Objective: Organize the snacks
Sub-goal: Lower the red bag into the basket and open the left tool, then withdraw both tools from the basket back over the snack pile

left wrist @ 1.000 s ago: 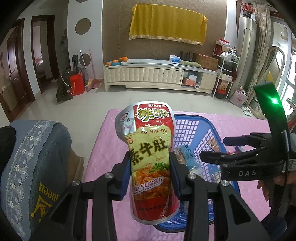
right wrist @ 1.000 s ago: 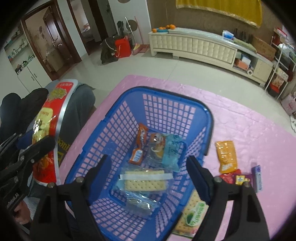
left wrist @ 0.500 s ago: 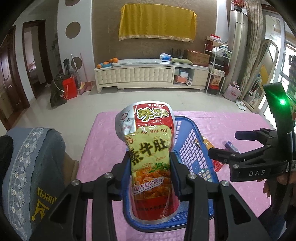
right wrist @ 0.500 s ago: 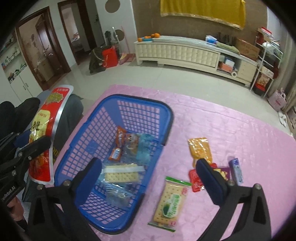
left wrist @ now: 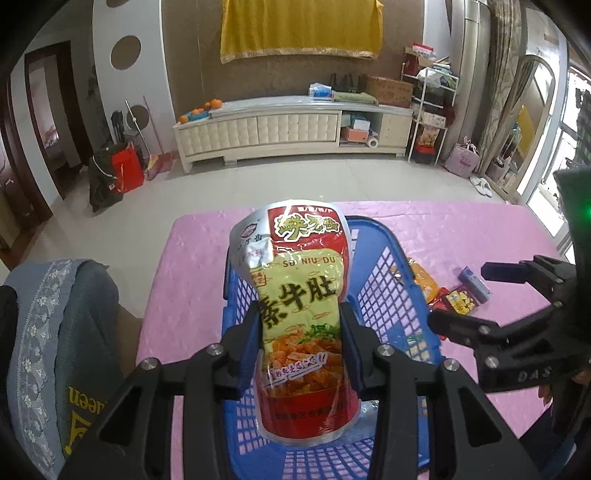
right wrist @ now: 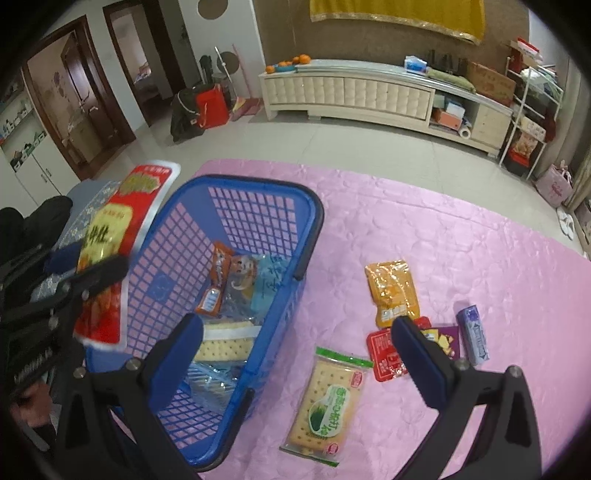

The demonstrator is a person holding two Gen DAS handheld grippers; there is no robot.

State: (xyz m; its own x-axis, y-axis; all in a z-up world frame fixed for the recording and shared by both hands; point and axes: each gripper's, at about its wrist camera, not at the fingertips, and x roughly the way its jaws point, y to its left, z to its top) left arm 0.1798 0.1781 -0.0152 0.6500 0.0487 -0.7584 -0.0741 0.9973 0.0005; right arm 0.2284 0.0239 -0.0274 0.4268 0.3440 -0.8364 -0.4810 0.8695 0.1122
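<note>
Pink-clothed bench (right wrist: 424, 221), living room; snacks half sorted.
Left tongs (left wrist: 303, 343) pinch red snack pouch (left wrist: 303, 314), now over blue basket (right wrist: 243, 192); right tongs (right wrist: 295, 350), jaws just spread wide and empty, now shifted above green cracker pack (right wrist: 327, 402) — likely next pick.

wall: brown, with a yellow cloth (left wrist: 301, 27) hung high | floor: pale glossy tiles (left wrist: 295, 181) | furniture: long cream cabinet (left wrist: 291, 127) along the wall, oranges (left wrist: 201, 109) on its left end, cardboard box (left wrist: 388, 90) on its right end | left: dark wooden doorway (left wrist: 48, 122) | right: bright window (left wrist: 576, 122), white wire shelf (left wrist: 428, 110)
</note>
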